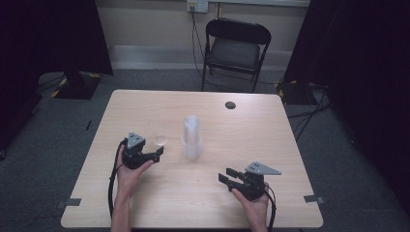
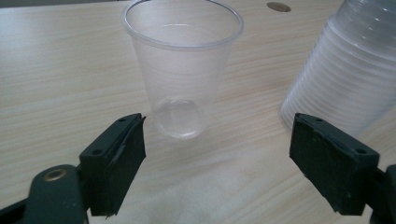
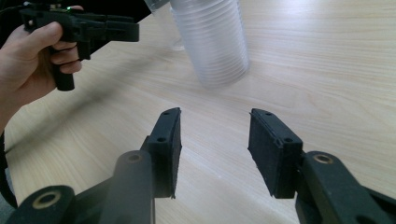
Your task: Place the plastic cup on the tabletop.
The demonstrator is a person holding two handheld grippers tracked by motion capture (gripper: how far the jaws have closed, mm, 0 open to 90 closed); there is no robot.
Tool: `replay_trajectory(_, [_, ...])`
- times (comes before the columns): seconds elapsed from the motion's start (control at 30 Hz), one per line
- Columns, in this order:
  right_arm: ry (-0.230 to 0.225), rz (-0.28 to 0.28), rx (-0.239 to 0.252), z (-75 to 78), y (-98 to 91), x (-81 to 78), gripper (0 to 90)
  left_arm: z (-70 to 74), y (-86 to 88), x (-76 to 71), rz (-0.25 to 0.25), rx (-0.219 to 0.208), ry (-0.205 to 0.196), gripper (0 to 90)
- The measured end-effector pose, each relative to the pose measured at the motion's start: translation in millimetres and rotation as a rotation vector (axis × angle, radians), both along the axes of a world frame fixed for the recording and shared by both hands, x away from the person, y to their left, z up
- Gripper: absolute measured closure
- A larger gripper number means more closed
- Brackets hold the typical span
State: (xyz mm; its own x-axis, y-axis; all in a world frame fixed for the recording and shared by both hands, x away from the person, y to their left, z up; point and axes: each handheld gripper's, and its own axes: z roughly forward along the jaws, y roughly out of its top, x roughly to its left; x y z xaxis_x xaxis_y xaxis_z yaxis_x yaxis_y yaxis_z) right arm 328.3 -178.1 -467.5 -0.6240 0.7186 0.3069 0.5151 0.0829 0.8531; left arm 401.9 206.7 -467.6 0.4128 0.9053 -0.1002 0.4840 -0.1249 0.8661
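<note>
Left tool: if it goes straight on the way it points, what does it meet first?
The single cup, standing upright just ahead of the open left tool. The cup stack stands off to one side, probably clear of the line.

Left hand-held gripper and right hand-held gripper, jaws apart, empty.

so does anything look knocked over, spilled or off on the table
Nothing stands out. The single clear plastic cup stands upright and empty in front of the open left claw, apart from the upright stack of cups. The table looks dry and unmarked.
</note>
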Motion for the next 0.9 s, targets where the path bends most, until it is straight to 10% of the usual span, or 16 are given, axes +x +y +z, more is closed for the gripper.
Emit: replay_trajectory(0.9, [0.007,-0.042,-0.014,-8.4,-15.8,-3.7,54.3,-11.2,-1.6,-96.5,-0.083,-0.071,-0.026,16.2])
